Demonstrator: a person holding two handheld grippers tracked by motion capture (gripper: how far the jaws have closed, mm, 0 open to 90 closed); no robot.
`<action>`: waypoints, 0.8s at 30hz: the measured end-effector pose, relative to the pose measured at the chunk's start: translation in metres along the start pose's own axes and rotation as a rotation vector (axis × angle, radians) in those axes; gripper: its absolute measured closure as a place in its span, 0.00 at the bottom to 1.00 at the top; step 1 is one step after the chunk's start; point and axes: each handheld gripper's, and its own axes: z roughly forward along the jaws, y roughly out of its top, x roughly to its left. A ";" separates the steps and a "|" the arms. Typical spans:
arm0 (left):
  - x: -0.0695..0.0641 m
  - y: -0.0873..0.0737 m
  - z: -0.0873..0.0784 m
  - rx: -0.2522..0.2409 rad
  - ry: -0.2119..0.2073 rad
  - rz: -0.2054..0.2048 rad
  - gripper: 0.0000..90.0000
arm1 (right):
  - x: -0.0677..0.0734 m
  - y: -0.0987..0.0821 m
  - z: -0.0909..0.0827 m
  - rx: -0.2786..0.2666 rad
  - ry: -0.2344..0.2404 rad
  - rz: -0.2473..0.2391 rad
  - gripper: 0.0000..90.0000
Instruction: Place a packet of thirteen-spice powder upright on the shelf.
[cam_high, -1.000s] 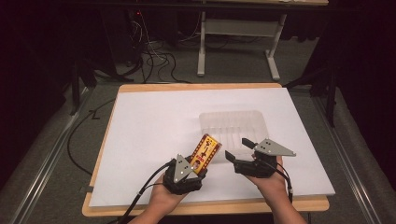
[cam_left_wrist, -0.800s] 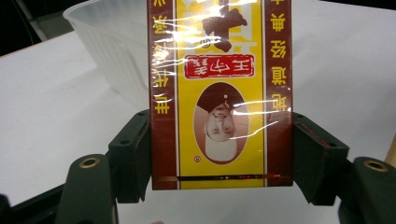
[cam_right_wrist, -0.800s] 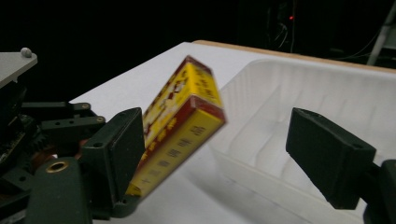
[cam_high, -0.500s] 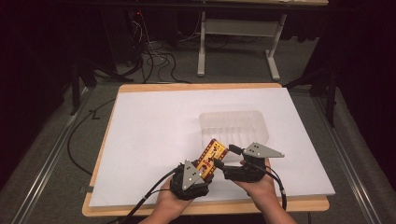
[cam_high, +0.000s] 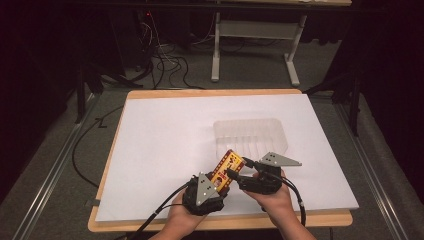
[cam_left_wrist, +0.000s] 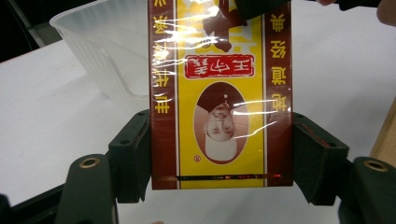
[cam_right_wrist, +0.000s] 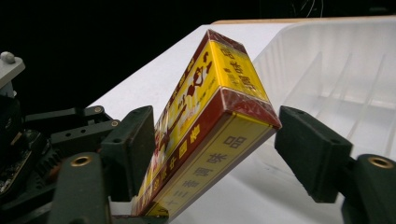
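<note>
In the high view, two hands come up from the bottom edge, a little right of the middle. Each hand holds a black gripper. The left gripper (cam_high: 216, 178) is squeezed tight on a red and yellow box (cam_high: 227, 168) wrapped in shiny clear plastic. The box sticks up and away from that gripper, tilted toward the upper right of the frame. It is up in the air, above the white board (cam_high: 165, 140), low in the picture and just below the clear plastic tray (cam_high: 250, 136).

In the left gripper view, the box (cam_left_wrist: 222, 93) fills the middle of the frame. It has Chinese writing and an oval picture on it, both upside down. The two black pads (cam_left_wrist: 133, 158) press on its long red sides, one at lower left and one at lower right. The tray (cam_left_wrist: 107, 56) sits at the upper left, behind the box.

The right gripper (cam_high: 240, 172) comes at the far end of the box from the right side of the high view. Its jaws have just been closing, with the box between them. In the right gripper view, the box (cam_right_wrist: 210, 121) leans across the middle of the frame. The pad (cam_right_wrist: 133, 149) at lower left is right against the box. The pad at lower right looks a tiny bit away from the box corner, so this gripper is not squeezing the box yet. The ribbed tray (cam_right_wrist: 336, 79) lies at the upper right of that view.
</note>
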 end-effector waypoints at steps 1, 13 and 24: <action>0.000 0.000 0.000 -0.002 -0.001 0.000 0.36 | -0.001 -0.001 0.001 0.005 0.012 0.010 0.39; 0.000 -0.003 0.003 0.013 -0.009 -0.004 0.36 | -0.001 -0.004 0.002 -0.001 0.026 0.029 0.56; 0.001 -0.004 0.009 0.027 -0.025 -0.020 0.36 | 0.004 -0.003 -0.004 -0.021 0.056 0.011 0.70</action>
